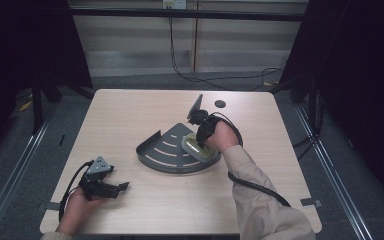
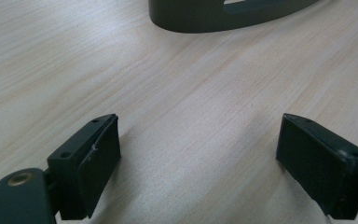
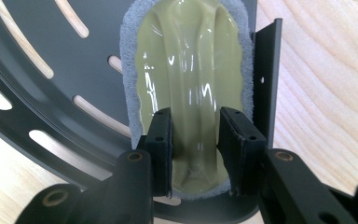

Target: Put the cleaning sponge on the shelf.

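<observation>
Right gripper (image 3: 195,140): jaws narrow, clamped on the raised centre ridge of a green scrub pad (image 3: 191,70); the ridge looks made as a handle, so this grip lets the hand press down and steer.
Scrub pad: one; glossy olive top over a grey fibrous layer, lying flat on the dark rack (image 3: 51,116) beside its upright side wall.
Rack: one; dark grey, fan-shaped, with curved slots, sitting near the middle of the table (image 1: 130,110). Probably what is being scrubbed, judging by the pad laid face-down on it.
Left gripper (image 1: 111,188): jaws wide apart, nothing between them; resting low at the near left of the table, well apart from the rack, likely parked out of the way.
Count: two grippers, one pad, one rack.
Other: small dark round spot (image 1: 220,104) on the far tabletop; cannot tell what it is.
</observation>
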### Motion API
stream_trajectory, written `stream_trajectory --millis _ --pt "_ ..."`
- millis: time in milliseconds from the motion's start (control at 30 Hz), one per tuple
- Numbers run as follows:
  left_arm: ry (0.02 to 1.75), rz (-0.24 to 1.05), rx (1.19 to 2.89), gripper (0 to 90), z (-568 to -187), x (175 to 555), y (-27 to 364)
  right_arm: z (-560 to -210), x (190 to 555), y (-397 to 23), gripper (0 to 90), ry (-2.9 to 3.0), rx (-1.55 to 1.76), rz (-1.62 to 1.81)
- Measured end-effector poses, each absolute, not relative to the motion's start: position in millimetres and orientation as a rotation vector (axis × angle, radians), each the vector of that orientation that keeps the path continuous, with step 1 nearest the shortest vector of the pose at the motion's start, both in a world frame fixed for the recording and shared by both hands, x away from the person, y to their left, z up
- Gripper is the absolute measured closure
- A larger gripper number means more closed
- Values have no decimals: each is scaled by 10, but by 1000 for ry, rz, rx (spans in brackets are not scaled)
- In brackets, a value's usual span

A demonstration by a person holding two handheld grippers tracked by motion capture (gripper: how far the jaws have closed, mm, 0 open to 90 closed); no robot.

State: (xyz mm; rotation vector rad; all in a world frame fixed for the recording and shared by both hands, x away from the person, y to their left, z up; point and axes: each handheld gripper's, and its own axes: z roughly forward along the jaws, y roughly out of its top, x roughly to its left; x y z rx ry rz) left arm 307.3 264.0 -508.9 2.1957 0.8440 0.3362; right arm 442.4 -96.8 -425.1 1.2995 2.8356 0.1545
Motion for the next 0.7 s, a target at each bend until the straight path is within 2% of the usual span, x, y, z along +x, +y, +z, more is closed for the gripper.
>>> stream_trajectory --millis 333,700 --pt "844 337 2195 130 -5089 3073 2640 -4169 4409 -1039 409 2805 1326 193" --pt "844 336 2197 130 -5088 3073 2641 -4004 4278 -1069 264 2811 1279 213"
